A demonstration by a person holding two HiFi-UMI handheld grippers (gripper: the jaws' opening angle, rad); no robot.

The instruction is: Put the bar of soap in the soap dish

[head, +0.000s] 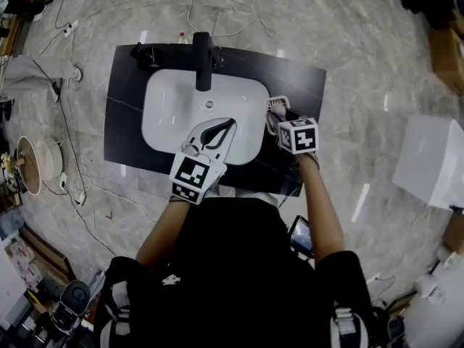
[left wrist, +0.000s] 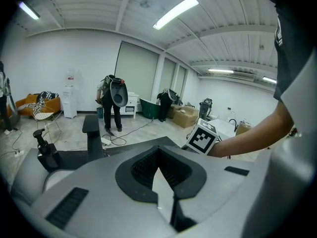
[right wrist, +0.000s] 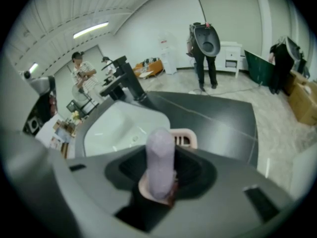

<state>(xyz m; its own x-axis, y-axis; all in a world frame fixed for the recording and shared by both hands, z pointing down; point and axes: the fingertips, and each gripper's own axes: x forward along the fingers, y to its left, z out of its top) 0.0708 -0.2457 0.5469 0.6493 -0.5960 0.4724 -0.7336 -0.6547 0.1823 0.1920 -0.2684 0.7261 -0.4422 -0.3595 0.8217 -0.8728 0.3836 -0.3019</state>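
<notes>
Grey marble-look floor [head: 362,42], glossy, strewn with cables; on it a dark matte countertop [head: 127,100] set with a smooth white rounded-rectangle basin [head: 167,111] and a black angular faucet [head: 203,60]. Item: bar of soap [right wrist: 159,150], pale lavender, rounded oblong, dull waxy surface, standing on end and pinched between the jaws of the right gripper [right wrist: 161,182], above the counter and just short of the dish. Item: soap dish [right wrist: 189,134], pale pink, rounded corners, slotted floor, probably plastic, sitting on the counter at the basin's right edge. Left gripper [head: 225,127]: hovers over the basin, jaws pressed together on nothing. Hazards, as judged: the soap is slick and held only by its lower part, so a tilt or a slackened grip could let it slide out; released short of the dish, it could land on the counter or tumble into the basin alongside. A light dish could also skate or tip if the soap or a jaw pushes its rim, since nothing is steadying it.
</notes>
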